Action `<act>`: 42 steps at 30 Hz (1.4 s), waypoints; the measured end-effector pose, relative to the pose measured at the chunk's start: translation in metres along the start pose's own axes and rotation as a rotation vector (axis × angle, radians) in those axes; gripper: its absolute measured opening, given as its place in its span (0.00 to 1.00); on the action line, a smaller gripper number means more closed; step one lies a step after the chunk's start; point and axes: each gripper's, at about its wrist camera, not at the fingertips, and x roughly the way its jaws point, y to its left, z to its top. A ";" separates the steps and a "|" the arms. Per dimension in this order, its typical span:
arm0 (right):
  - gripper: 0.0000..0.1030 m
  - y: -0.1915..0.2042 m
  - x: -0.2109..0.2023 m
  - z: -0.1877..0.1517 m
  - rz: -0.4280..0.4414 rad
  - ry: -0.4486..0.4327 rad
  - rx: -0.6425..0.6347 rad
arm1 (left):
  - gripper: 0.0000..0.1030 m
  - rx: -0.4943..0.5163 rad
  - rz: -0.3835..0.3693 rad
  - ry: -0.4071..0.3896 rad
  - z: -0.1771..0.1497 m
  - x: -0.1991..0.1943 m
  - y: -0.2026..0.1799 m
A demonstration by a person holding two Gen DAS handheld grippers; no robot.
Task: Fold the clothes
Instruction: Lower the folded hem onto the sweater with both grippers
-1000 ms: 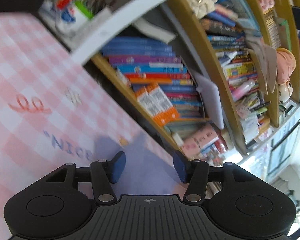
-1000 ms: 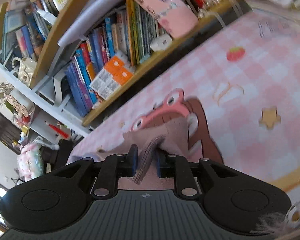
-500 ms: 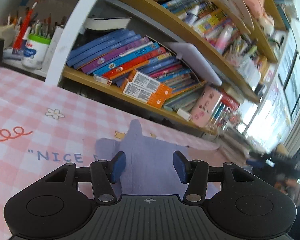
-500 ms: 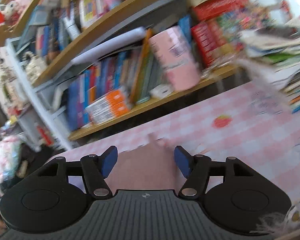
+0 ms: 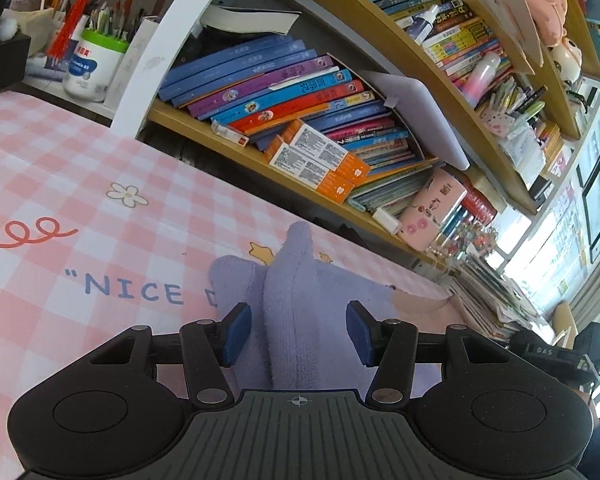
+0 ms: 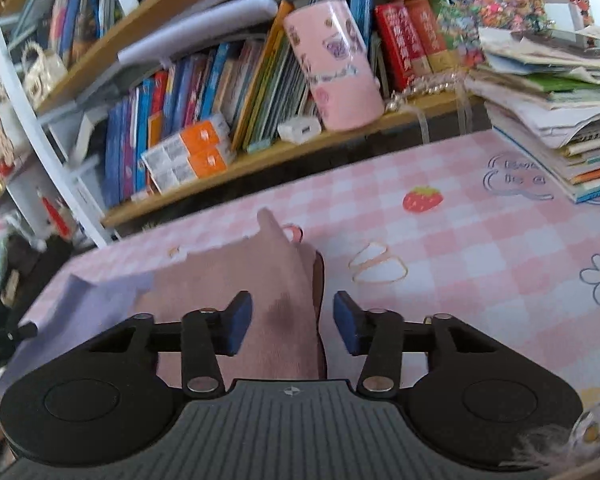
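Note:
A lavender knit garment (image 5: 300,304) lies on the pink checked tablecloth (image 5: 80,216), a raised fold of it running between the fingers of my left gripper (image 5: 298,334), which is open and not closed on it. In the right wrist view the garment's dusty-pink part (image 6: 260,300) lies under my right gripper (image 6: 294,322), which is open with the cloth's ridge between its fingers. The lavender part (image 6: 84,304) shows to the left there.
A wooden bookshelf (image 5: 284,120) packed with books runs along the table's far edge. A pink cylindrical holder (image 6: 334,68) lies on its lowest shelf. A stack of papers and books (image 6: 552,92) sits at the table's right end. A pen pot (image 5: 94,62) stands far left.
My right gripper has opened and let go of the pink cloth it pinched a second ago. Both grippers have levelled out and now sit low over the garment.

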 end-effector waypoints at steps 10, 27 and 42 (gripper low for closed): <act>0.25 -0.003 0.011 -0.004 0.019 0.049 0.009 | 0.50 -0.009 0.005 0.018 0.001 0.003 0.002; 0.27 0.000 0.013 -0.005 0.021 0.061 -0.007 | 0.50 -0.012 0.002 0.026 0.001 0.004 0.003; 0.27 0.001 0.013 -0.005 0.018 0.059 -0.009 | 0.50 -0.024 -0.008 0.030 0.002 0.006 0.004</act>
